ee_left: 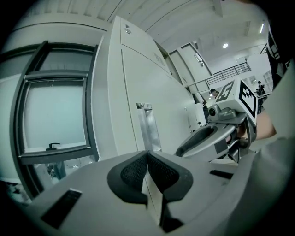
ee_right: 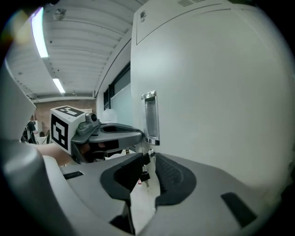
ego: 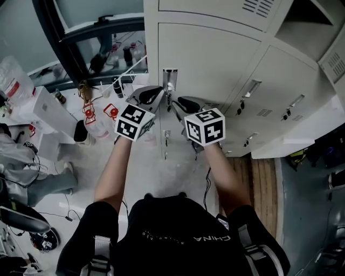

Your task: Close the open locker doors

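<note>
Forearms out front, both grippers side by side and close against the locker bank.

Left gripper (ee_left: 147,154): jaws closed pad to pad, nothing between them. Its tip sits just below and left of the metal handle (ee_left: 148,129) in the head view.

Right gripper (ee_right: 151,159): jaws a narrow slit apart, gripping nothing. A small dark bit shows through the gap, can't tell what it is. The tip is just under the lower end of the handle; contact can't be confirmed.

The two grippers are nearly tip to tip, and each shows in the other's view.

The handle is a vertical recessed strip at the left edge of a pale closed door (ego: 210,64), which lies flush with the locker front.

Further right along the bank, doors with small handles (ego: 275,75) stand at an angle to that front. One lower door (ego: 291,137) is swung out over the wooden floor strip. A dark open compartment (ego: 307,16) shows at the top right corner.

Left of the locker's edge: clear red-capped bottles (ego: 89,116) on the floor, and beyond them a dark-framed window (ee_left: 53,115).
</note>
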`<state>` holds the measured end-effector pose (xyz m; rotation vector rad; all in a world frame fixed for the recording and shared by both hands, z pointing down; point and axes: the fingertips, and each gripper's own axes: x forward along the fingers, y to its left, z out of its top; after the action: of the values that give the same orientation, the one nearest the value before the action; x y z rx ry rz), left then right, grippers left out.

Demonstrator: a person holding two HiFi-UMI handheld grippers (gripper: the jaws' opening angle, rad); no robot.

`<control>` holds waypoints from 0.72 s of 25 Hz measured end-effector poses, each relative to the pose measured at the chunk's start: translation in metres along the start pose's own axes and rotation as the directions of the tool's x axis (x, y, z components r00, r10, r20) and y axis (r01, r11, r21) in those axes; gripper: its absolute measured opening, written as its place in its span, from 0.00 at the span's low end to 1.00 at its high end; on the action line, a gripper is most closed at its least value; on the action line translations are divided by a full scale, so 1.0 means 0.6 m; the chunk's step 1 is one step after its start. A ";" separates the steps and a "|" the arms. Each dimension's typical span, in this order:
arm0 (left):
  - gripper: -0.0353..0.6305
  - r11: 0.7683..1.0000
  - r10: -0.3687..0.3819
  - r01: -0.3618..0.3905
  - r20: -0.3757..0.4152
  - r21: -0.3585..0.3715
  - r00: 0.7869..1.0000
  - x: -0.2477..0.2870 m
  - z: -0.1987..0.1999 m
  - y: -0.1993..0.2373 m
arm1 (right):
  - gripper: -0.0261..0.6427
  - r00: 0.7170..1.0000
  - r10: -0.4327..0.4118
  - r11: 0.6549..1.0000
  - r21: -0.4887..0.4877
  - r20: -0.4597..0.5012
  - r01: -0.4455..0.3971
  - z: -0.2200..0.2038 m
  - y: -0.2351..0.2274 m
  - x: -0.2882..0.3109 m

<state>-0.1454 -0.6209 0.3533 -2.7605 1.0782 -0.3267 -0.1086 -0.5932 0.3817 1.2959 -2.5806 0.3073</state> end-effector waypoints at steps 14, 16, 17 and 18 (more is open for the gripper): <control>0.09 0.982 0.154 -0.157 -0.043 -0.107 0.987 -0.008 -0.061 -0.067 | 0.09 0.997 -0.068 0.980 -0.183 0.033 0.072 -0.042 -0.109 -0.088; 0.09 0.979 0.163 -0.168 -0.057 -0.116 0.985 -0.013 -0.069 -0.086 | 0.09 0.997 -0.060 0.983 -0.171 0.043 0.066 -0.044 -0.118 -0.096; 0.09 0.978 0.162 -0.168 -0.061 -0.120 0.985 -0.015 -0.070 -0.096 | 0.09 0.997 -0.059 0.985 -0.160 0.048 0.066 -0.045 -0.122 -0.101; 0.09 0.978 0.159 -0.166 -0.065 -0.123 0.985 -0.018 -0.071 -0.106 | 0.09 0.997 -0.057 0.987 -0.146 0.053 0.064 -0.047 -0.124 -0.107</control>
<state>-0.1231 -0.5701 0.4073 -2.7630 1.3753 -0.3232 -0.0079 -0.5802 0.3950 1.3406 -2.5429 0.0721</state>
